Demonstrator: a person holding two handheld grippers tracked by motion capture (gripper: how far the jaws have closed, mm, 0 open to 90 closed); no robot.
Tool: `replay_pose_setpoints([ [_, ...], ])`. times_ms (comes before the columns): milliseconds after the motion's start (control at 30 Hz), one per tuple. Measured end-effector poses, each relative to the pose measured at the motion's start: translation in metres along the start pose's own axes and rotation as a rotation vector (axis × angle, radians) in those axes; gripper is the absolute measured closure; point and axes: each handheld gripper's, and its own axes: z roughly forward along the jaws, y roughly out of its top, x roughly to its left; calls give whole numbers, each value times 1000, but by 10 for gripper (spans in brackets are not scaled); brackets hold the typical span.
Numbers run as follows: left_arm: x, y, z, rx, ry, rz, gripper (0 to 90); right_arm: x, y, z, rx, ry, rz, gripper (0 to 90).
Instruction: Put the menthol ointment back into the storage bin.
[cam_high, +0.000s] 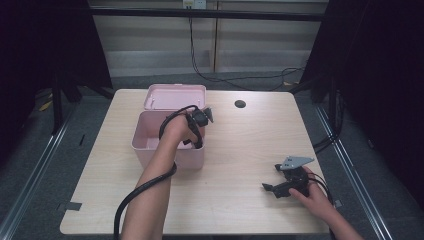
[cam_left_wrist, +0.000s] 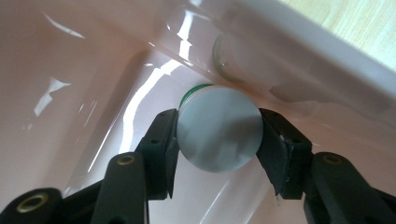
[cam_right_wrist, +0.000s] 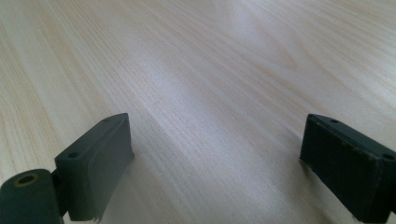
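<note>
My left gripper (cam_high: 192, 142) reaches down into an open pink box (cam_high: 191, 158) left of the table's middle. In the left gripper view the gripper (cam_left_wrist: 217, 138) is shut on a round container (cam_left_wrist: 218, 126) with a pale grey end face and a green ribbed rim. The container sits low against the box's inner wall (cam_left_wrist: 289, 70), which shows its faint reflection. My right gripper (cam_high: 272, 178) lies on the wooden table (cam_high: 235, 145) at the front right, held by a hand. In the right gripper view it (cam_right_wrist: 215, 154) stands open, with bare wood between the jaws.
The box's pink lid (cam_high: 175, 96) lies flat just behind the box. A dark round hole (cam_high: 240, 104) sits in the tabletop at the back. Black cables (cam_high: 225, 77) run over the floor beyond the table. Dark frames stand at both sides.
</note>
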Motion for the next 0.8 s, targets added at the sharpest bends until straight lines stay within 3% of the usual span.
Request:
replay_pose_setpoints([
  [800, 4, -5, 6, -45, -24, -32, 498, 0, 0, 0, 0, 0, -2, 84],
])
